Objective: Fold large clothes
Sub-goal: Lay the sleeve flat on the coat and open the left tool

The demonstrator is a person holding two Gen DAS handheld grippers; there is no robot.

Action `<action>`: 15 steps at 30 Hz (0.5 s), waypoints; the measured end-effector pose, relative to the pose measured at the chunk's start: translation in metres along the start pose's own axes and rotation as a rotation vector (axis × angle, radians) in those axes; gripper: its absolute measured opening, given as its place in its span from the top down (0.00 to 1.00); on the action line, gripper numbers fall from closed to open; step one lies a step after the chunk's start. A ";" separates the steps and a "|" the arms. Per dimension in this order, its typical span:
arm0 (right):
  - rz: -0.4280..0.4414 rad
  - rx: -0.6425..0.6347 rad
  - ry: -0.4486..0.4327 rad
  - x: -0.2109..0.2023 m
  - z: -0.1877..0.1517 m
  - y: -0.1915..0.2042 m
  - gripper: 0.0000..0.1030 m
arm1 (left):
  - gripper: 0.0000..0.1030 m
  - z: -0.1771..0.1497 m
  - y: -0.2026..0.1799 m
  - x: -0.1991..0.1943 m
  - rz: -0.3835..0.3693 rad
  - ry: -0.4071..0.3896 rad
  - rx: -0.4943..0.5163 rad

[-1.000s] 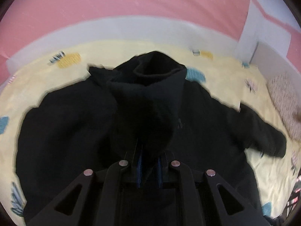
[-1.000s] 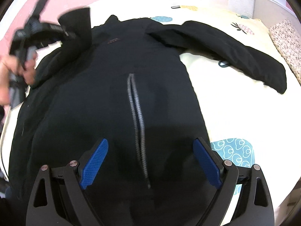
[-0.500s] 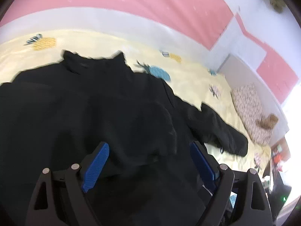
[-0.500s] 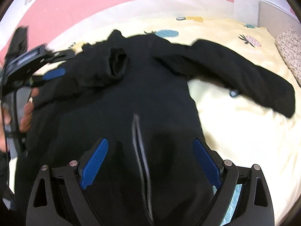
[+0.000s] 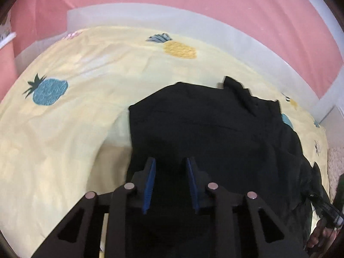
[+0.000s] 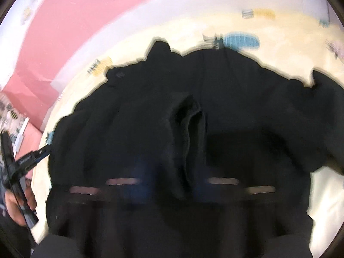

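A large black jacket (image 5: pixel 215 133) lies spread on a yellow pineapple-print bedsheet (image 5: pixel 64 129). My left gripper (image 5: pixel 169 176) hovers over the jacket's left edge, its blue pads a narrow gap apart with black cloth showing between them; I cannot tell whether they pinch it. In the right wrist view the jacket (image 6: pixel 150 118) fills the frame, with a sleeve cuff (image 6: pixel 189 116) folded onto its middle. My right gripper (image 6: pixel 172 185) is heavily motion-blurred over the jacket, so its jaws cannot be read. The left gripper (image 6: pixel 23 161) shows at the left edge, held by a hand.
A pink wall (image 5: pixel 172 0) with a white band runs behind the bed. Bare sheet lies left of the jacket. A speckled cushion (image 5: pixel 335 167) sits at the far right. The right sleeve (image 6: pixel 318 107) stretches out to the right.
The left gripper let go of the sleeve onto the jacket's middle, swung left to the jacket's edge and its jaws narrowed. The right gripper moved fast and now blurs.
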State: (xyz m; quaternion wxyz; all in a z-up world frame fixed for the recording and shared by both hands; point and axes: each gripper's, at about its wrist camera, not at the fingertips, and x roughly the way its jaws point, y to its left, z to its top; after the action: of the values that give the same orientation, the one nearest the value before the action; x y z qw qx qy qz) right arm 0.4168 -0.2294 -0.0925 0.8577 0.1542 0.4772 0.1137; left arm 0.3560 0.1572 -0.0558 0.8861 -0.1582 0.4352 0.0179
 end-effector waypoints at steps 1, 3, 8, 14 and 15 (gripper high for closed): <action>0.009 0.006 -0.023 -0.003 0.003 -0.002 0.93 | 0.71 0.001 -0.003 0.008 -0.004 -0.001 0.002; -0.002 -0.018 -0.105 -0.020 0.008 -0.002 0.93 | 0.71 -0.002 -0.007 0.019 -0.013 -0.010 0.030; -0.042 0.010 -0.001 0.015 0.005 -0.025 0.93 | 0.71 -0.023 -0.015 0.057 0.003 -0.024 0.114; -0.122 -0.025 -0.068 -0.014 0.001 -0.016 0.86 | 0.72 -0.017 -0.011 0.034 -0.018 -0.026 0.108; -0.144 -0.044 -0.112 -0.025 0.002 -0.011 0.86 | 0.72 -0.015 -0.010 0.028 -0.026 -0.047 0.112</action>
State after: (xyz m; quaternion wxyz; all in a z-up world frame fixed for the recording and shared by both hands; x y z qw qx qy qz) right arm 0.4067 -0.2481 -0.0760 0.8921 0.1067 0.4358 0.0533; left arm 0.3634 0.1402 -0.0829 0.9037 -0.1136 0.4126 -0.0145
